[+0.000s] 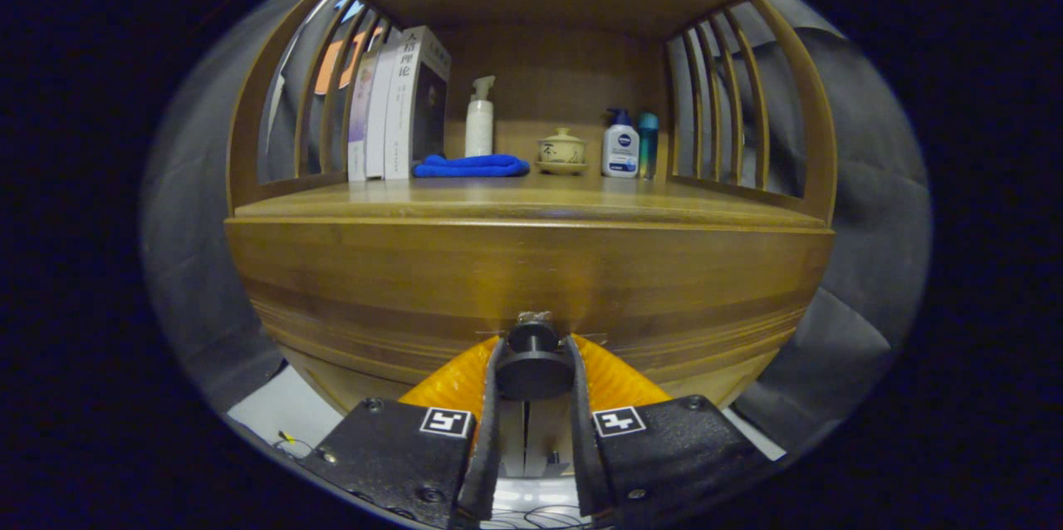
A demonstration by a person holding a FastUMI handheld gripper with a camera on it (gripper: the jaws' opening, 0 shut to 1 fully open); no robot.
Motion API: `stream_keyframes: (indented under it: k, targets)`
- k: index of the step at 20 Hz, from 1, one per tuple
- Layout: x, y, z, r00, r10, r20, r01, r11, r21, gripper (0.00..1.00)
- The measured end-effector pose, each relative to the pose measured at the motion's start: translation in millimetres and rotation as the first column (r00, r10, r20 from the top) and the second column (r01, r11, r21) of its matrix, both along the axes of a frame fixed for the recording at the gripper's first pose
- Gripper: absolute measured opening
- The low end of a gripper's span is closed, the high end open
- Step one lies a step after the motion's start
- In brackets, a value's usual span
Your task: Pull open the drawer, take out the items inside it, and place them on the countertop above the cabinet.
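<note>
A wooden cabinet stands right in front of me, its drawer front (pixel 531 281) spanning the width below the countertop (pixel 531 202). A dark round knob (pixel 533 360) sticks out of the drawer's lower middle. My gripper (pixel 533 368) is closed around that knob, one finger pressing on each side of it. The drawer sits flush with the cabinet, and what is inside it is hidden.
On the countertop at the back stand upright books (pixel 399 106), a white pump bottle (pixel 479 119), a folded blue cloth (pixel 471 167), a lidded cup on a saucer (pixel 562 151), a lotion bottle (pixel 620 146) and a teal bottle (pixel 648 144). Slatted side rails (pixel 722 106) flank it.
</note>
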State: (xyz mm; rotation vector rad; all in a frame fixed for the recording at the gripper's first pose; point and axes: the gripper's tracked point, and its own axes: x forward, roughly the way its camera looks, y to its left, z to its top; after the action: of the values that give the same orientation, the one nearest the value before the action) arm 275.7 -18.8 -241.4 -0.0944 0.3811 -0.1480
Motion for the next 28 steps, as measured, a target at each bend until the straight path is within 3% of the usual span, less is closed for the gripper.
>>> stream_keyframes:
  k: [5, 28]
  targets:
    - [-19, 3, 1, 1.0, -0.003, -0.008, 0.003, 1.0, 0.031, 0.35]
    - [-173, 18, -2, 0.999, 0.043, -0.017, -0.042, 0.996, 0.074, 0.35]
